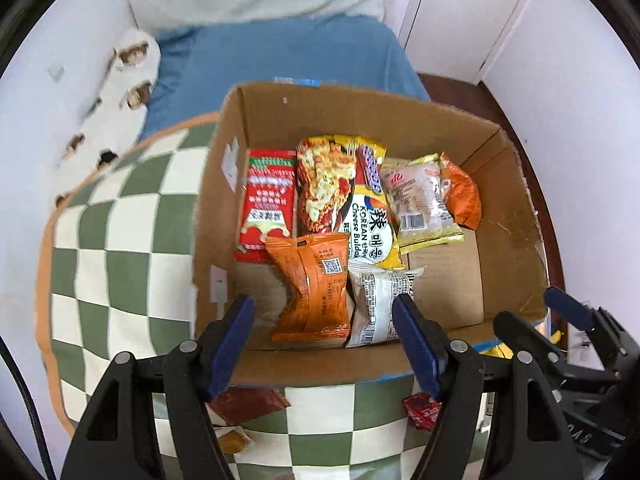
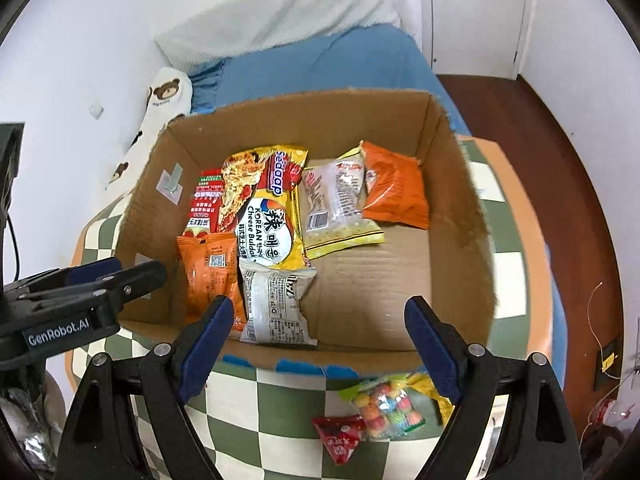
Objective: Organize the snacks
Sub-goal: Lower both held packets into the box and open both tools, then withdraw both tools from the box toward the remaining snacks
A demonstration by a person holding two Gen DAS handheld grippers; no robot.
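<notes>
An open cardboard box (image 1: 218,208) stands on a checked blanket and holds several snack packets. A red packet (image 1: 268,200), a yellow Korean noodle packet (image 1: 360,220), a clear packet (image 1: 424,204) and an orange one (image 1: 460,196) lie at its back. An orange packet (image 1: 312,292) and a white packet (image 1: 376,308) lie at the front. My left gripper (image 1: 322,320) hangs open above these two and touches neither. My right gripper (image 2: 320,316) is open over the bare box floor (image 2: 368,280), with nothing in it. A candy bag (image 2: 384,404) and a red packet (image 2: 340,436) lie outside the box.
The green and white checked blanket (image 1: 120,260) covers a bed with a blue sheet (image 1: 280,56) and a bear-print pillow (image 2: 168,92). More small packets (image 1: 248,400) lie before the box. Dark wooden floor (image 2: 560,160) and a white door (image 1: 460,12) are to the right.
</notes>
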